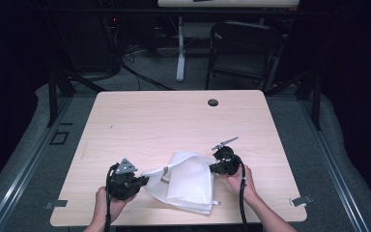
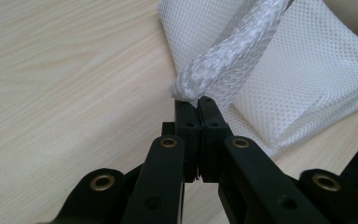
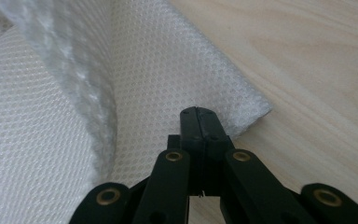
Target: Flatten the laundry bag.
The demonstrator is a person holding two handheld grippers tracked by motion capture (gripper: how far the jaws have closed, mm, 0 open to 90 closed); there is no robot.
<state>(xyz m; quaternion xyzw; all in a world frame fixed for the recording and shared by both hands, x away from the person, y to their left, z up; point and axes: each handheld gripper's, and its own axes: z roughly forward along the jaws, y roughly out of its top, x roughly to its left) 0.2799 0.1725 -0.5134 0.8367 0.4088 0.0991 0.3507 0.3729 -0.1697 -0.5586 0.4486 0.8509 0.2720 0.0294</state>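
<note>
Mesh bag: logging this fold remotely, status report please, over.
Left gripper shut on mesh bag, pinching a twisted end. Right gripper shut; grip on bag unclear. Nothing in the way on table.

Standing on grey carpet [image 1: 24,145] in a dim room: light wooden table [image 1: 174,116], black folding chair [image 1: 244,50] far right, white desk leg [image 1: 180,48] far centre.

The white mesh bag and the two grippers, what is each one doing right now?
White mesh bag: folded on the table, one twisted corner pulled up.
Left gripper: shut on the bag's twisted corner.
Right gripper: fingers shut at the bag's edge; a grip on the mesh cannot be told.
</note>
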